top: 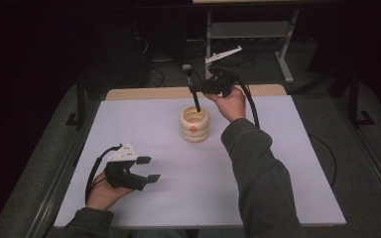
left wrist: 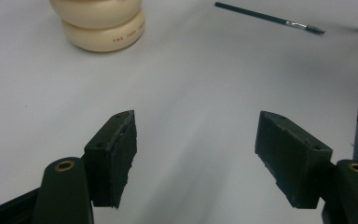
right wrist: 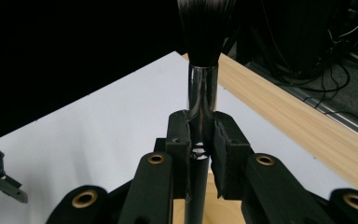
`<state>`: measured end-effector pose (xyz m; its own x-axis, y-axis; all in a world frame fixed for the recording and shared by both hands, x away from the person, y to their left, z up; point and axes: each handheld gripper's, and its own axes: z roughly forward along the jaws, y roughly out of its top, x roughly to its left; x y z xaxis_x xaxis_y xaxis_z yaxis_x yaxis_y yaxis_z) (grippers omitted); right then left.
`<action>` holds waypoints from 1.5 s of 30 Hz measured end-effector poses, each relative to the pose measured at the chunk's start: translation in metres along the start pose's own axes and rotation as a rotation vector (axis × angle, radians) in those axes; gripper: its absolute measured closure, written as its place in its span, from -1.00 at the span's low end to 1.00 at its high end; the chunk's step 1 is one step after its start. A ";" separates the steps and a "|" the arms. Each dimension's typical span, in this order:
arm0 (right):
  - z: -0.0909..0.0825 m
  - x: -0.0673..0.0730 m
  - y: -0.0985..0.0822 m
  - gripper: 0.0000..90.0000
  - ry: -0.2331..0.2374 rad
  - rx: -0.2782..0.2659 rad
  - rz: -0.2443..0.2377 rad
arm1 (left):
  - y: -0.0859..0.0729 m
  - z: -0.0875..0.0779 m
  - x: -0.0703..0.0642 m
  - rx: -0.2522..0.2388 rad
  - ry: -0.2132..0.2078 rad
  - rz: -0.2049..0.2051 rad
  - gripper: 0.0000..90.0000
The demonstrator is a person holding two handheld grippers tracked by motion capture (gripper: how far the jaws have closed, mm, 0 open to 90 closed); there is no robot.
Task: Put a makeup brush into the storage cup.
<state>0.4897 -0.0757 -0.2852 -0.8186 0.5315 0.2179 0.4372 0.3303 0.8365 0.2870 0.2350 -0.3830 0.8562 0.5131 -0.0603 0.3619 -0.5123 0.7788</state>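
My right gripper (top: 204, 89) is raised over the back of the white mat, shut on a black makeup brush (top: 192, 88). In the right gripper view the jaws of this gripper (right wrist: 200, 128) clamp the brush (right wrist: 202, 88) at its shiny metal collar, dark bristles pointing up. The handle's lower end reaches down into the mouth of a cream ribbed cup (top: 195, 125); I cannot tell whether it touches. My left gripper (top: 149, 168) rests low at the front left, open and holding nothing. Its view shows the wide gap in the left gripper (left wrist: 196, 154) and the cup (left wrist: 103, 23) farther off.
A thin dark brush (left wrist: 270, 18) lies flat on the white mat (top: 144, 124), off to the right of the cup in the left gripper view. A wooden table edge (top: 154, 92) runs along the back. Cables and a metal frame (top: 250, 29) sit on the floor beyond.
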 end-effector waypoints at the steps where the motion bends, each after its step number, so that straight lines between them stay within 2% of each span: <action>1: 0.000 0.000 0.000 0.71 0.000 0.000 0.000 | 0.000 0.000 0.000 -0.001 0.000 -0.003 -0.37; 8: 0.011 0.003 -0.003 0.71 -0.022 0.024 -0.014 | -0.001 -0.001 0.000 -0.007 -0.005 -0.012 -0.38; 15: 0.016 0.002 -0.005 0.71 -0.026 0.018 -0.012 | -0.001 0.001 0.001 0.012 -0.004 0.002 -0.40; 16: 0.017 0.002 -0.006 0.71 -0.026 0.017 -0.013 | -0.001 0.002 0.000 0.003 -0.004 -0.009 -0.40; 17: 0.018 0.001 -0.007 0.71 -0.028 0.016 -0.015 | -0.002 0.002 -0.001 -0.005 -0.004 -0.018 -0.40; 26: 0.019 -0.004 -0.017 0.71 -0.027 0.001 0.008 | -0.003 0.000 0.002 -0.003 0.007 -0.019 -0.40; 29: 0.019 -0.004 -0.019 0.71 -0.033 0.006 -0.004 | -0.003 0.000 0.001 -0.005 0.006 -0.024 -0.41; 35: 0.021 -0.003 -0.020 0.71 -0.038 0.011 0.001 | -0.002 0.000 0.001 -0.004 0.012 -0.013 -0.41; 39: 0.024 -0.002 -0.023 0.71 -0.049 0.008 0.000 | -0.003 -0.003 0.002 -0.013 0.015 -0.022 -0.41; 44: 0.026 -0.003 -0.027 0.71 -0.057 0.008 0.006 | -0.003 -0.003 0.003 0.001 0.016 -0.010 -0.41; 45: 0.027 -0.003 -0.029 0.71 -0.056 0.006 0.008 | -0.003 -0.002 0.002 -0.008 0.014 -0.026 -0.41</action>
<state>0.4899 -0.0659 -0.3237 -0.7928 0.5772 0.1959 0.4463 0.3307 0.8316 0.2867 0.2392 -0.3841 0.8412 0.5359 -0.0721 0.3810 -0.4927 0.7823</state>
